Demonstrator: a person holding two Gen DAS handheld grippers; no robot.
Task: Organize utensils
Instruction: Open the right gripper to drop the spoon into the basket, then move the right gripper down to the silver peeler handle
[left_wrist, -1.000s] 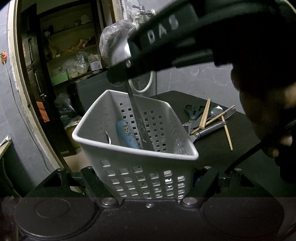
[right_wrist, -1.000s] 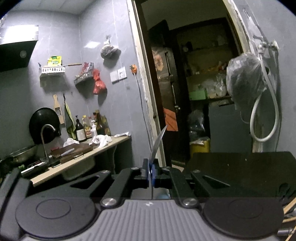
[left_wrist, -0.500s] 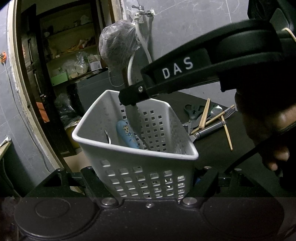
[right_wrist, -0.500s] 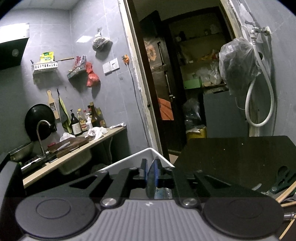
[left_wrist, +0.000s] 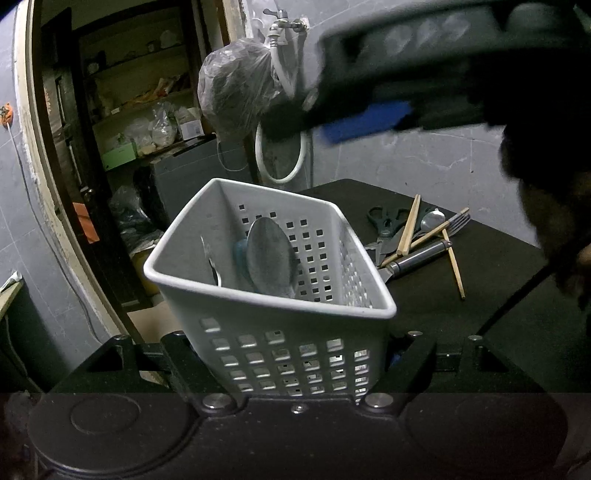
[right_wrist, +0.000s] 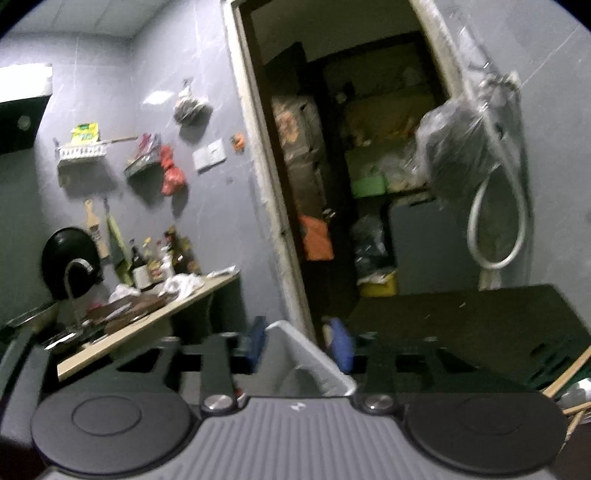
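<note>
While the caddy's getting filled, here's what I can make out:

caddy: white perforated plastic utensil caddy (left_wrist: 280, 332) sits at the table (left_wrist: 498, 280) edge, and the left gripper (left_wrist: 295, 354) is pinching its lower walls from both sides. Looks light and a bit flexy, so gripping low seems right.

right gripper: the right gripper (right_wrist: 299, 345) hovers over the caddy rim with its jaws spreading apart and nothing between the blue pads (right_wrist: 341, 345).

already inside: three things, I think. A wide metal blade (left_wrist: 271, 256) standing upright, a light blue handle (left_wrist: 240, 254) behind it, and a thin metal piece (left_wrist: 212, 264) on the left. Can't tell what the last two are.

still on the table: a loose pile just right of the caddy. I count three wooden chopsticks (left_wrist: 410, 227), one fork (left_wrist: 458, 223), one spoon (left_wrist: 432, 219), one pair of scissors (left_wrist: 386, 221), and one dark metal-handled tool (left_wrist: 421, 256).

handling guess: chopsticks are light, thin and roll easily, so pinch mid-length. Metal stuff is stiff and slippery, so I'd grab by the handles. Scissors are crossed under the sticks, so probably fiddly.
</note>
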